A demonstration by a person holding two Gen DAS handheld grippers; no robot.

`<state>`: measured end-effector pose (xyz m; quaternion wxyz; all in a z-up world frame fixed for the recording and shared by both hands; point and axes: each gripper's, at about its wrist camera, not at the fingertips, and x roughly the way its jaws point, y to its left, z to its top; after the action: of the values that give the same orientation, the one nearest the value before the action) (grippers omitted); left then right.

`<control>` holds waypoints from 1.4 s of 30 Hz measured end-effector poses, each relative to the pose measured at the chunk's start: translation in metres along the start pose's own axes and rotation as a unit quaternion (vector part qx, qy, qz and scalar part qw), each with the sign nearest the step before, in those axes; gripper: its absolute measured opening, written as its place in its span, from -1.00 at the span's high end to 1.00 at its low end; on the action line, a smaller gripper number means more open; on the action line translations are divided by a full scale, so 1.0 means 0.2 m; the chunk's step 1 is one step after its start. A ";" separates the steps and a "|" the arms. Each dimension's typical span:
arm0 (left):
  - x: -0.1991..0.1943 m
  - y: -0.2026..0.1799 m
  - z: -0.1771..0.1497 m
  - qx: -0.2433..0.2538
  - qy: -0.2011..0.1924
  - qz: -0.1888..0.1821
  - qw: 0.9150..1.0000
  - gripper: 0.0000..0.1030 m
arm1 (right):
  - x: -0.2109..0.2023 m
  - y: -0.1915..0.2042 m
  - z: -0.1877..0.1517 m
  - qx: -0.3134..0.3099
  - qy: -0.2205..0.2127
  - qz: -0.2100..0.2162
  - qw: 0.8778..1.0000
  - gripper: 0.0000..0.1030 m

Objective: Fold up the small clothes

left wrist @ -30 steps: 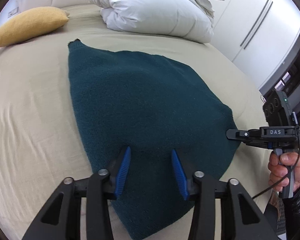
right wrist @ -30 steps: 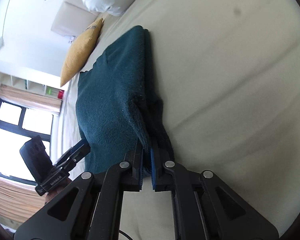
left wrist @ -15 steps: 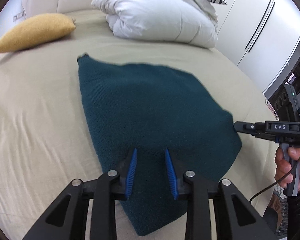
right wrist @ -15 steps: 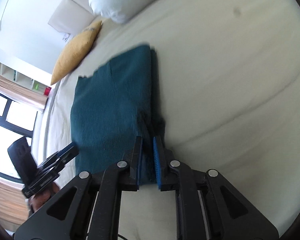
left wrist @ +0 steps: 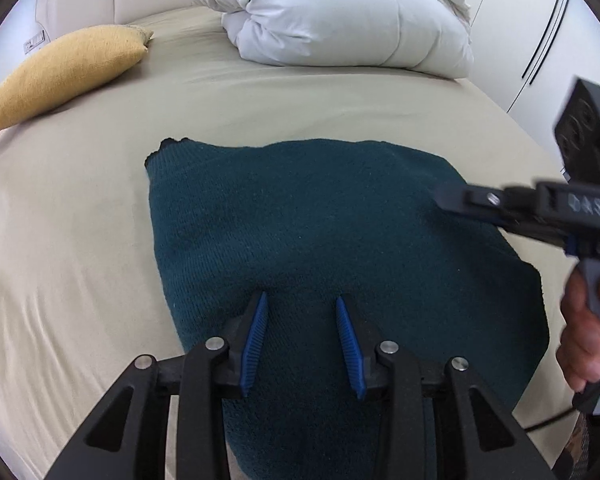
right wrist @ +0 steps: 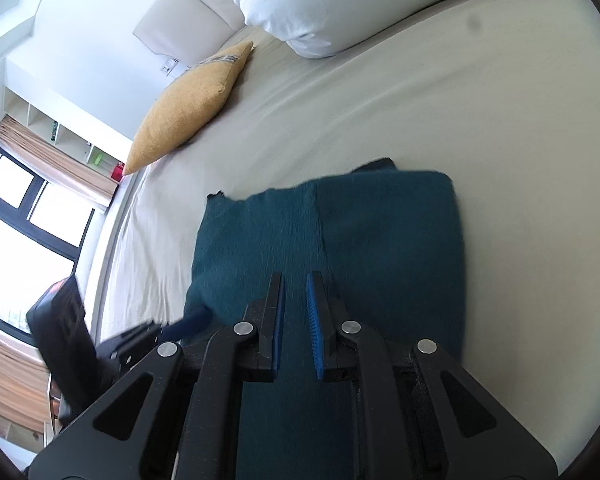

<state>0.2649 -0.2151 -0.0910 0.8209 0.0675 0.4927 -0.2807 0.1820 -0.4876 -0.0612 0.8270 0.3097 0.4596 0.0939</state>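
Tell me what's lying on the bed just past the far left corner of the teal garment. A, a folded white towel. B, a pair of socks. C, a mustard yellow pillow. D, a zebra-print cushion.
C: a mustard yellow pillow lies on the beige sheet beyond the teal garment's far left corner, apart from it; the white duvet sits further right.
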 end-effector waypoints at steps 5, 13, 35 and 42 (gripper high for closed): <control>0.02 -0.01 -0.01 0.006 0.003 0.011 1.000 0.24 | 0.19 -0.07 0.12 0.025 0.012 -0.001 1.000 0.79; 0.03 -0.03 -0.01 0.014 0.009 0.022 1.000 0.23 | 0.15 -0.27 0.17 0.089 -0.038 -0.028 0.995 0.83; 0.03 -0.06 -0.06 0.028 -0.014 0.044 0.999 0.23 | -0.24 -0.08 -0.49 -0.020 -0.072 -0.008 0.997 0.61; 0.02 -0.08 -0.08 0.035 -0.020 0.055 0.998 0.23 | -0.18 0.05 -0.61 -0.065 -0.030 -0.019 0.997 0.47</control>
<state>0.2454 -0.2235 -0.1007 0.8418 0.1172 0.4619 -0.2537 0.0631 -0.4437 -0.0763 0.8603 0.2496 0.4335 0.0984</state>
